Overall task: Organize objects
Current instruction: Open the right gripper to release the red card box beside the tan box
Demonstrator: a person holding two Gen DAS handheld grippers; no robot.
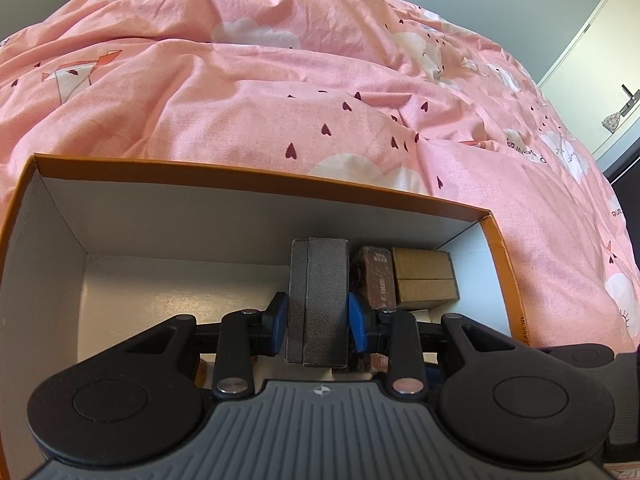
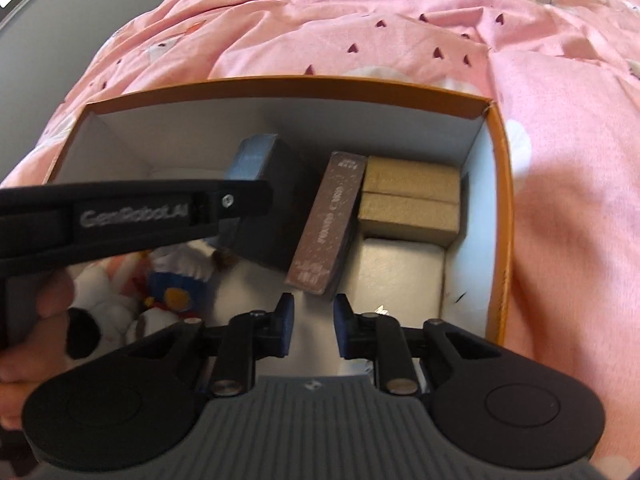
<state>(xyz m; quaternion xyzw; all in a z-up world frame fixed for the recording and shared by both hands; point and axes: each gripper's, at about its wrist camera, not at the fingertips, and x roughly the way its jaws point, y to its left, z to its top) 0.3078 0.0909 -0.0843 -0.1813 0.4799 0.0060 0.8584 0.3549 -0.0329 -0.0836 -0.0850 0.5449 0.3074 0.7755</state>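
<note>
Pink quilt (image 1: 280, 92) covers the bed; on it sits the orange-rimmed box (image 1: 248, 179), open top, white inside, its far wall toward the quilt.

Inside the box, against the right wall: two tan boxes (image 2: 410, 200) stacked at the far right corner; a white box (image 2: 400, 270) just nearer than them along the same wall; a brown card box (image 2: 326, 224) leaning on edge beside them, touching the tan pair as far as I can tell. Soft toys (image 2: 160, 292), white, blue and red, lie toward the near left corner; partly hidden by the other tool.

My left gripper (image 1: 317, 320) is inside the box; fingers closed on the dark grey case (image 1: 318, 300), held upright on its narrow side, just left of the brown card box; whether its lower edge touches the floor of the box I cannot tell.

My right gripper (image 2: 314, 326) hovers over the near edge of the box; fingers narrow but parted, nothing between them.

Judgement: task well along; several items are packed along the right wall; the grey case is being added to that row and not yet released; the left part of the floor looks bare; what remains outside the box is not in view.
</note>
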